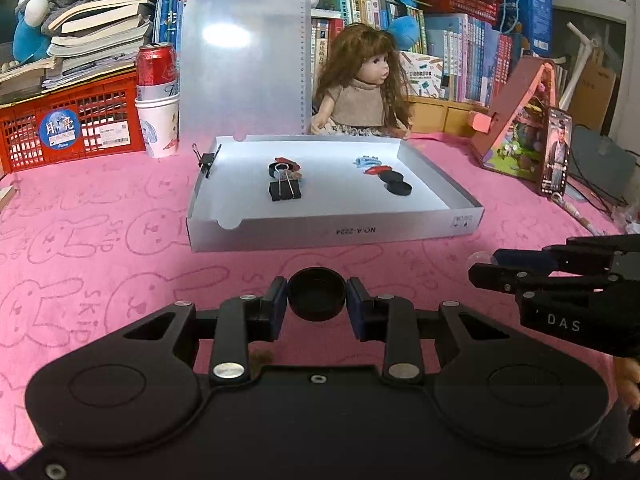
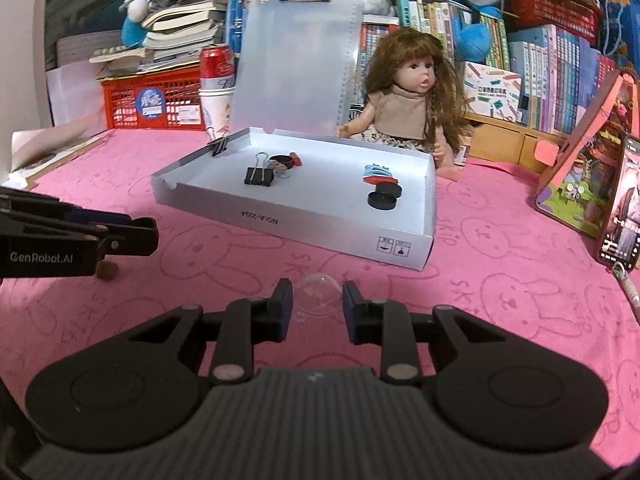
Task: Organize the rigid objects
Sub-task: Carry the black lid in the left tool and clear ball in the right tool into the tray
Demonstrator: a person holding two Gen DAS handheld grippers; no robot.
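Left wrist view shows the left gripper point(image 1: 317, 300) with its blue pads pressed on both sides of a black round cap point(image 1: 317, 293), held above the pink cloth point(image 1: 100, 248). On the right side of this view the right gripper point(image 1: 480, 266) comes in, and the letters "DAS" can be read on its black body. In the right wrist view the right gripper point(image 2: 316, 300) is clenched on a small clear dome point(image 2: 318, 291); on the left gripper's point(image 2: 148, 234) side stands "GenRobot.AI".

A white flat box point(image 1: 332, 232) lies open on the cloth beyond both grippers, with "NO.A-2224" printed upside down on its front wall. Inside, on the left, lies a black binder clip point(image 1: 285, 190) beside some small red and black pieces; on the right lie two black caps point(image 1: 396, 183) near a blue and red piece. Another binder clip point(image 1: 206, 160) is clamped on the left wall of the box.

Behind the box stand a clear clipboard point(image 1: 244, 52), a doll point(image 1: 360, 84), a red can point(image 1: 156, 66) in a paper cup point(image 1: 158, 128), and a red crate point(image 1: 72, 124) with a round blue sticker. A phone point(image 1: 556, 152) with a lit screen leans at the right. The cloth has rabbit drawings and the word "SKIP". A small brown piece point(image 2: 107, 270) lies on the cloth under the left gripper.
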